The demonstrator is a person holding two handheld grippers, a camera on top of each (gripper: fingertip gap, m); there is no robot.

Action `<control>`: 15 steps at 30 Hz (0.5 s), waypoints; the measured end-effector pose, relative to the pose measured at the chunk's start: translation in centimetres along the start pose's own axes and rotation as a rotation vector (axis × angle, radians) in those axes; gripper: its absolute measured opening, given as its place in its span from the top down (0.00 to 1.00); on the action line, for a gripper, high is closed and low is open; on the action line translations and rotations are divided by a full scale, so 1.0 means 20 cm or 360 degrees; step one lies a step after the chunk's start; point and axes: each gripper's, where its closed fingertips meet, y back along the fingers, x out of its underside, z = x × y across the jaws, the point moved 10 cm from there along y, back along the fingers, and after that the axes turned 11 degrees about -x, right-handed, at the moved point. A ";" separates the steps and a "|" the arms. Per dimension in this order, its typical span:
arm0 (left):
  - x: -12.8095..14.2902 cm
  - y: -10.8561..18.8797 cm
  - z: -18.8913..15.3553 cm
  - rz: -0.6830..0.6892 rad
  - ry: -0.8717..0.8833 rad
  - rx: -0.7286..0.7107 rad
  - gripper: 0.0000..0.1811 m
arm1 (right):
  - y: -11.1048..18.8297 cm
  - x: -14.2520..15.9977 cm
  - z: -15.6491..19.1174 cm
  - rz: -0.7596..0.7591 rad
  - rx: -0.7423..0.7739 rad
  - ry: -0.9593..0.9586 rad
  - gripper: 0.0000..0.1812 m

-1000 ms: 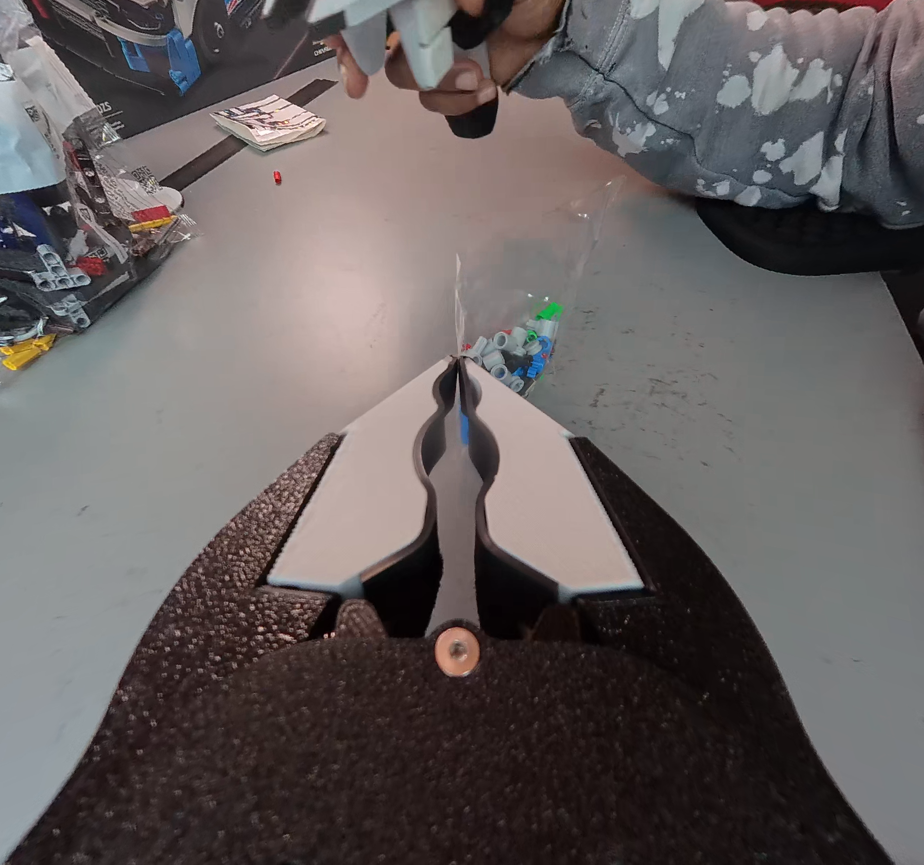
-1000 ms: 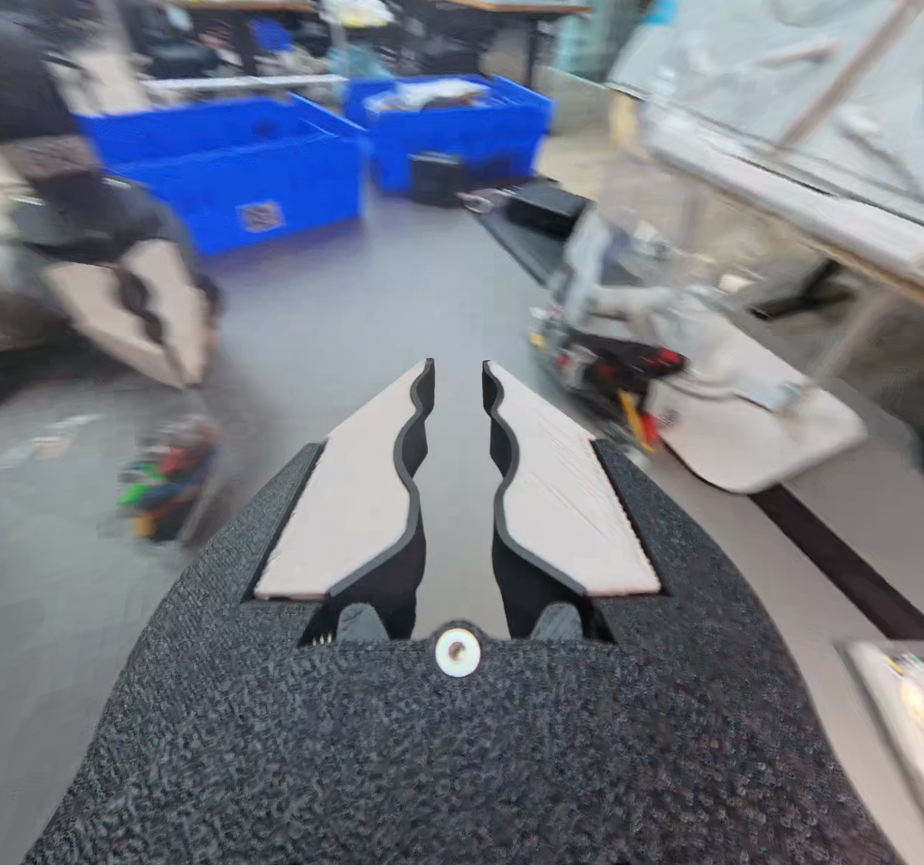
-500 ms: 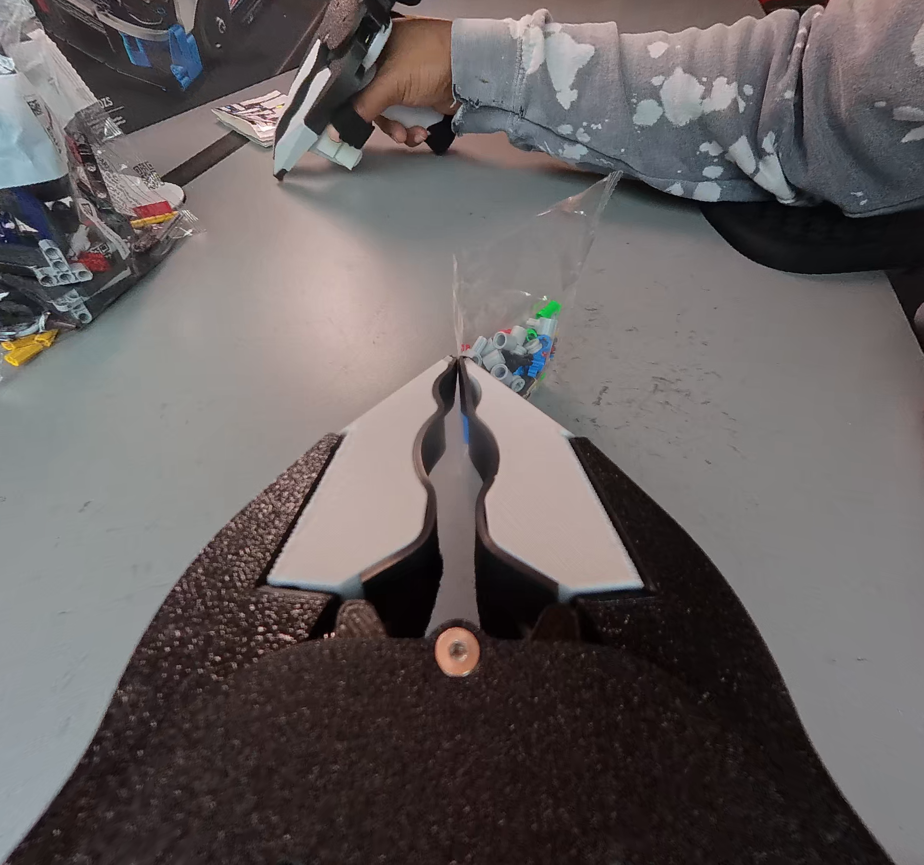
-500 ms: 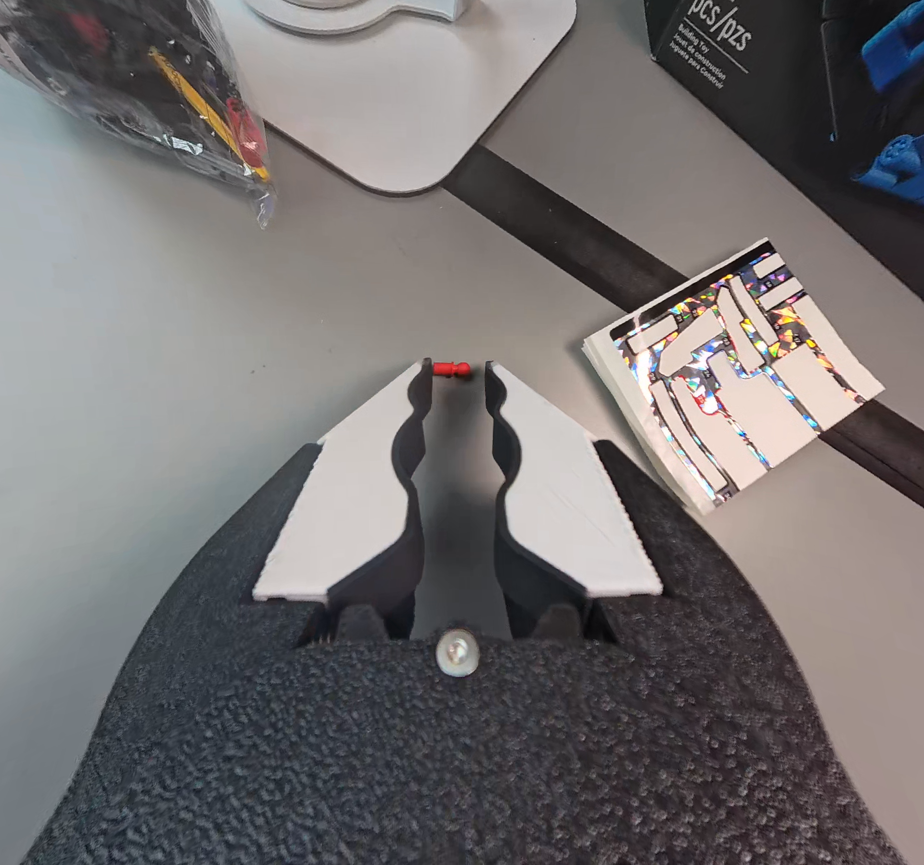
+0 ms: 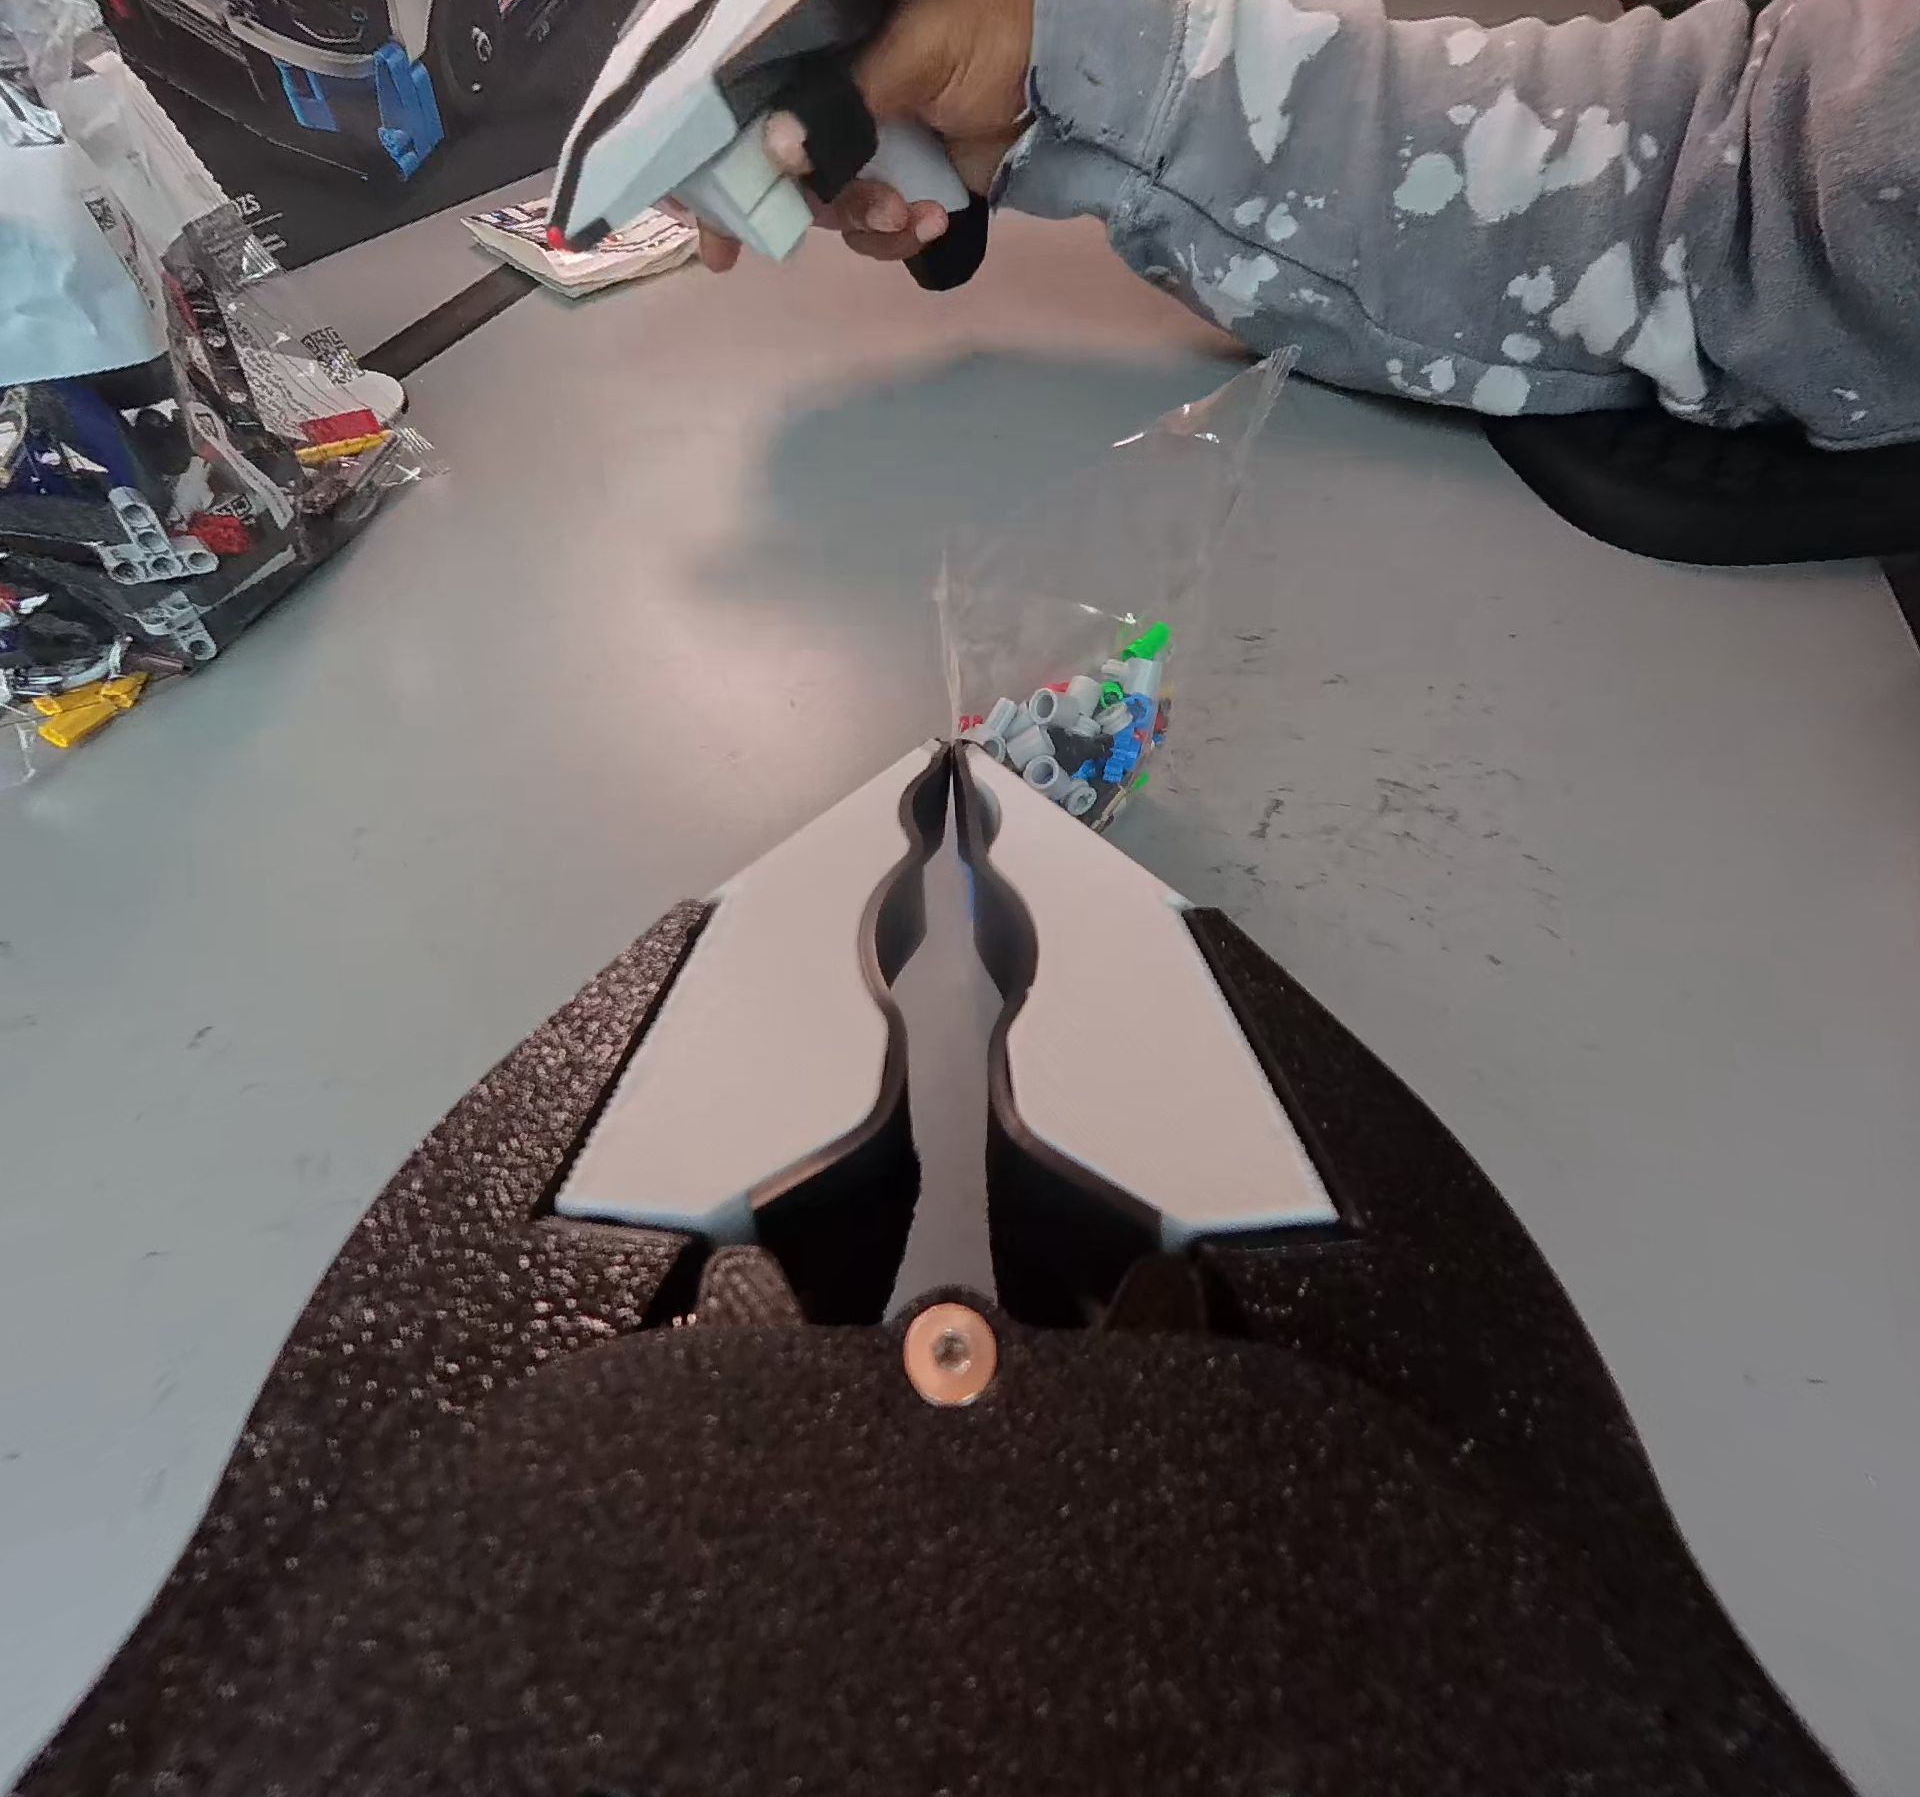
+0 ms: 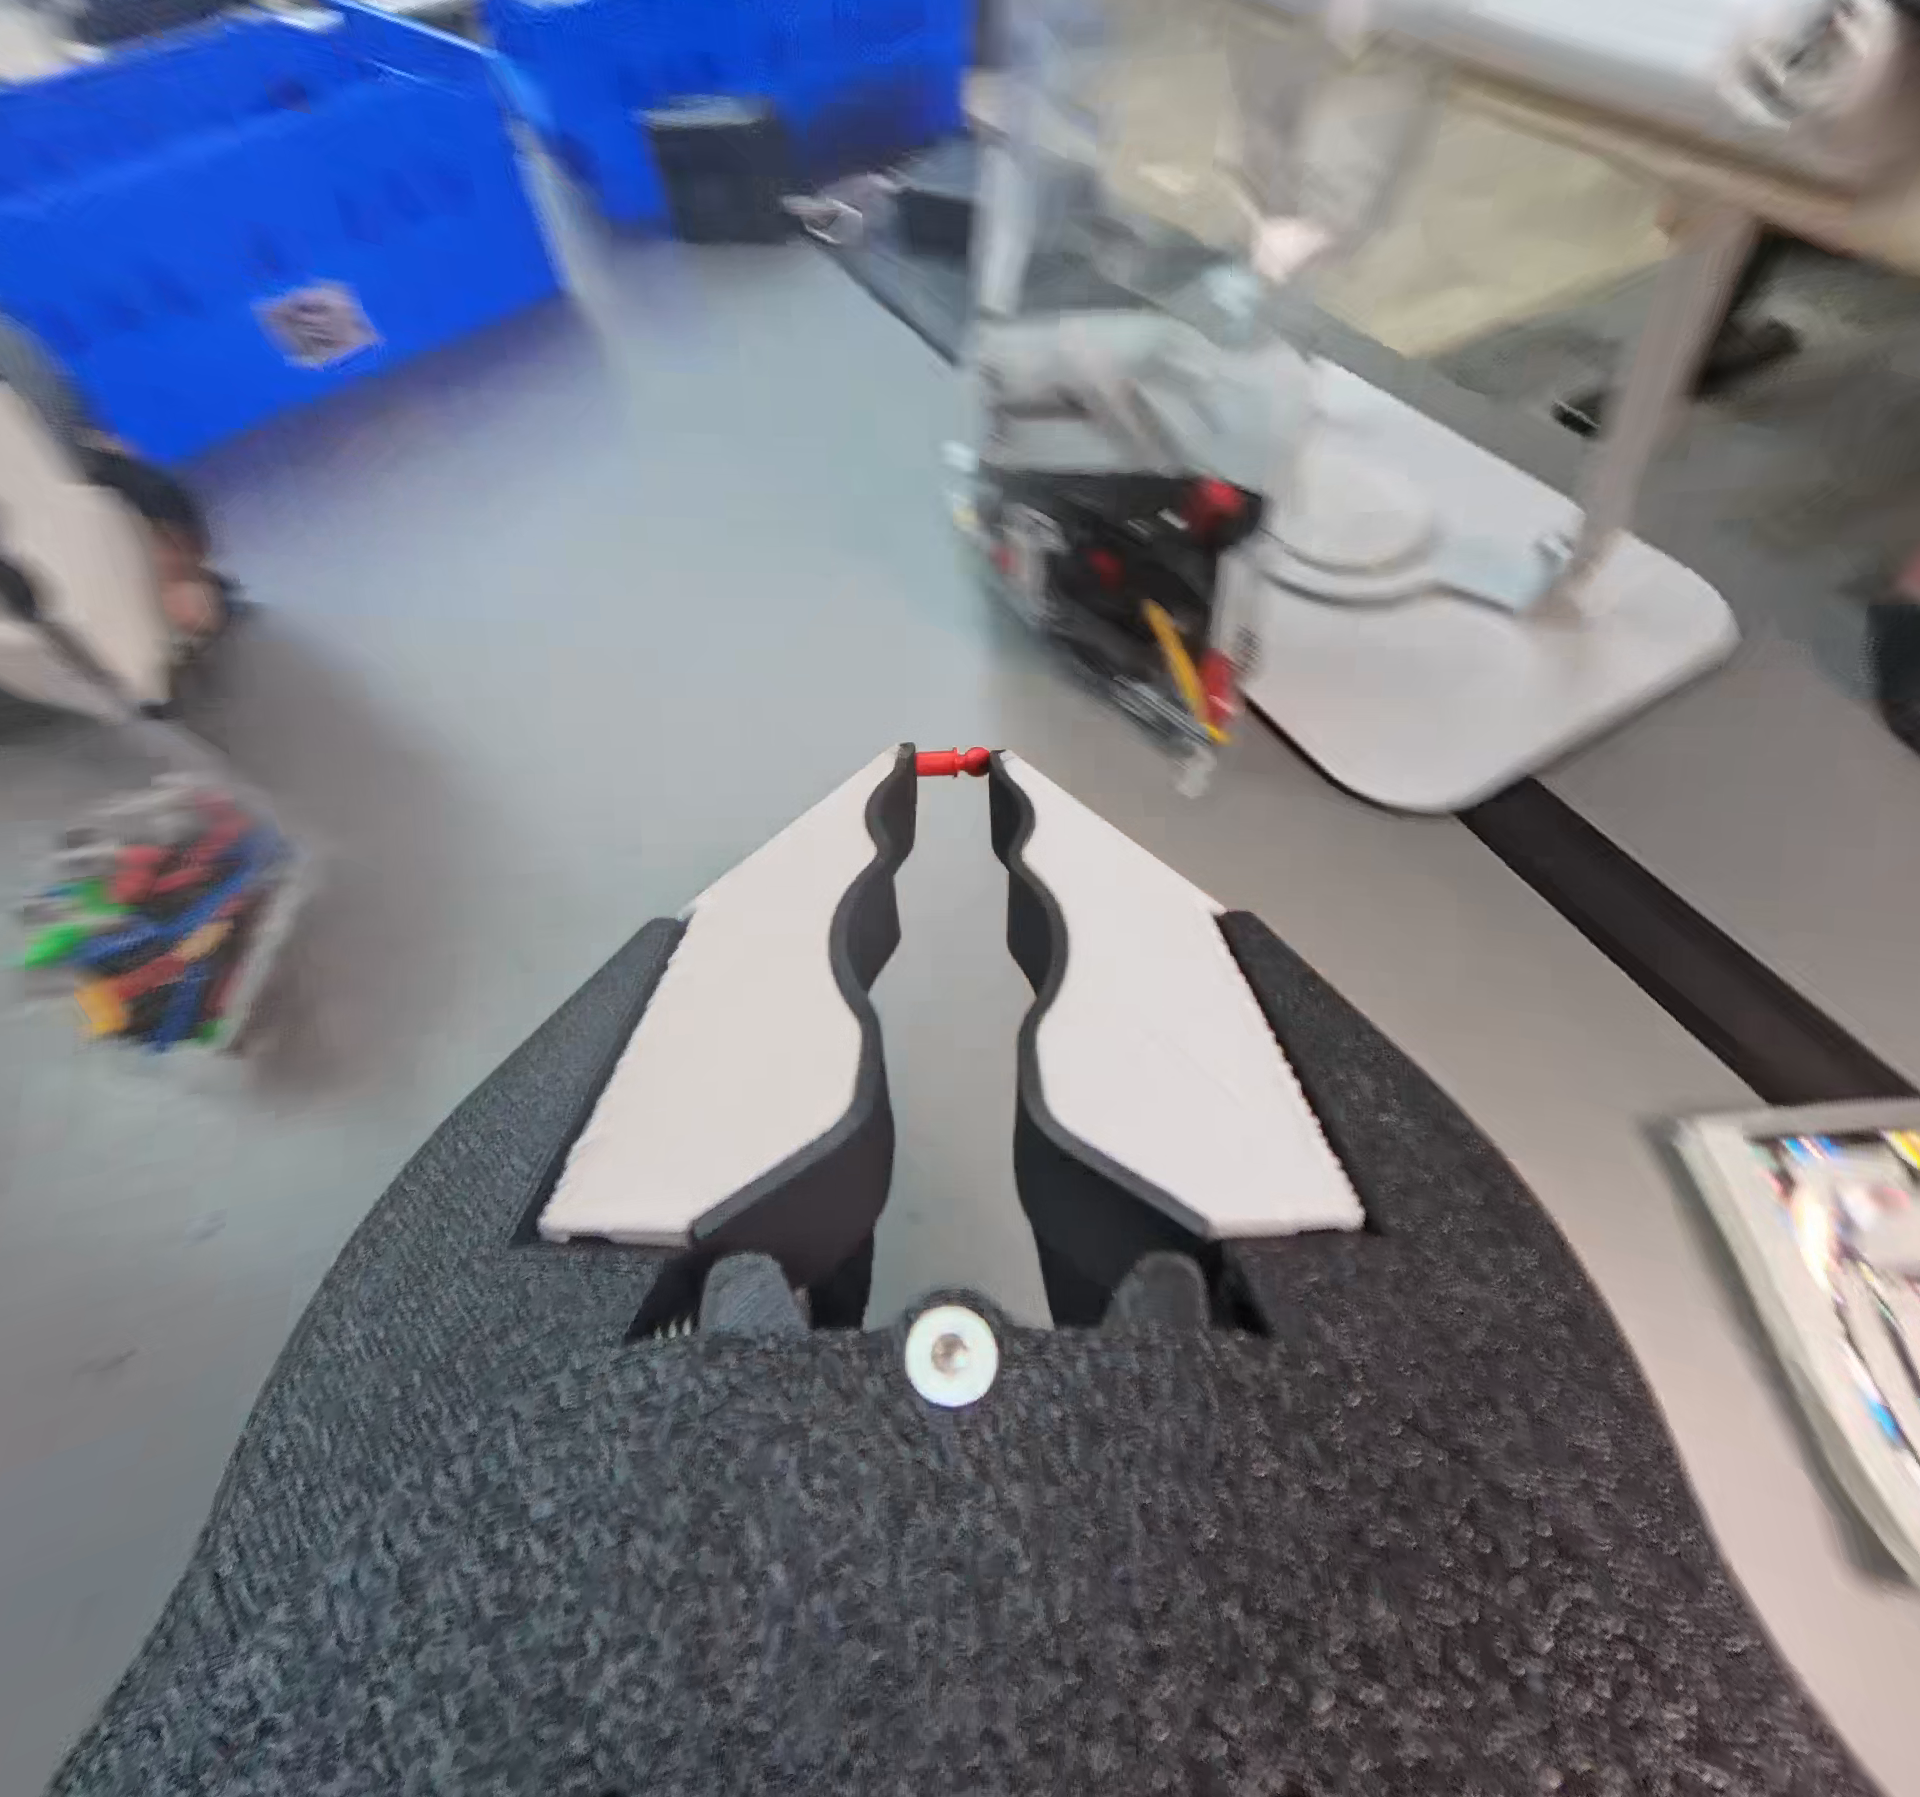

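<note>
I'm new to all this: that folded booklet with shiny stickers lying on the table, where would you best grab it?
Probably by a free edge of the folded sticker booklet, coming in low from the side. It lies flat on the grey table, so only the thin edges offer a pinch; the right gripper already holds a small red peg.

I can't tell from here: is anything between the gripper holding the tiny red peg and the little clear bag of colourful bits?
Nothing visible. Only bare grey table lies between the right gripper, pinching the tiny red plastic peg, and the clear plastic bag, whose edge the left gripper pinches.
</note>
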 end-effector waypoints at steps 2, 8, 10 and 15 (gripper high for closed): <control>0.00 0.00 0.00 -0.0007 0.0008 -0.0008 1.00 | -0.03 -0.11 0.23 -0.0083 -0.0344 0.0180 0.93; 0.00 0.01 0.00 -0.0026 0.0010 -0.0036 1.00 | -0.27 -0.21 0.71 0.0095 -0.0916 0.0488 0.93; 0.00 0.01 0.00 -0.0027 0.0007 -0.0041 1.00 | -0.34 -0.15 0.74 0.0260 -0.0881 0.0513 0.92; 0.00 0.01 0.00 -0.0021 0.0005 -0.0056 1.00 | -0.21 -0.24 0.71 0.0028 -0.0802 0.0403 0.82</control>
